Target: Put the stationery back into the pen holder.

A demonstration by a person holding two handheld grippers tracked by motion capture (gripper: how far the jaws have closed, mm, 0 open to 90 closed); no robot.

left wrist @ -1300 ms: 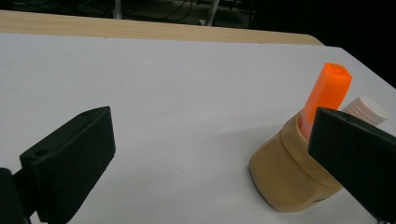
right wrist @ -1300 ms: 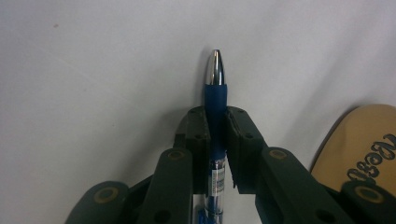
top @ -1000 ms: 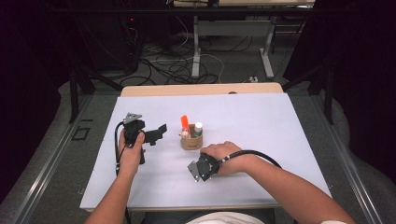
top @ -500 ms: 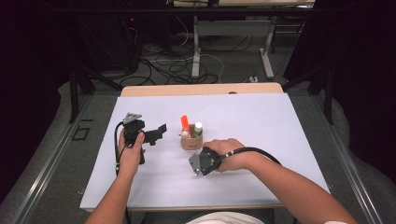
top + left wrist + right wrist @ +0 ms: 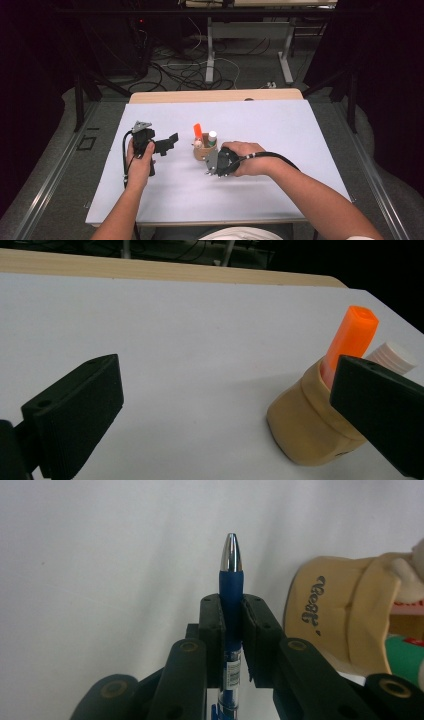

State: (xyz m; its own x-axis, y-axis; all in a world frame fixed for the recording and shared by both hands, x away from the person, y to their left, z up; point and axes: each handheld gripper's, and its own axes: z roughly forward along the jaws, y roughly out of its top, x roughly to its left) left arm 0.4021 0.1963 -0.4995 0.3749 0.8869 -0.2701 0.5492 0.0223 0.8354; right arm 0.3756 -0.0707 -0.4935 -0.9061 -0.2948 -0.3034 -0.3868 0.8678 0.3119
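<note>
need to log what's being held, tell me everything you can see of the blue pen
The blue pen has a dark blue, rubbery-looking grip section and a shiny silver cone tip pointing away from the camera. Its clear lower barrel carries a small printed label. It lies along the right gripper, clamped between the black jaws, which are shut on it, above the white table and beside the tan holder.

In the right gripper view, the blue pen's [image 5: 230, 580] lower barrel is hidden between the pads and cut off below. The holder's [image 5: 340, 615] right side runs off-frame, its lettering partly legible.
</note>
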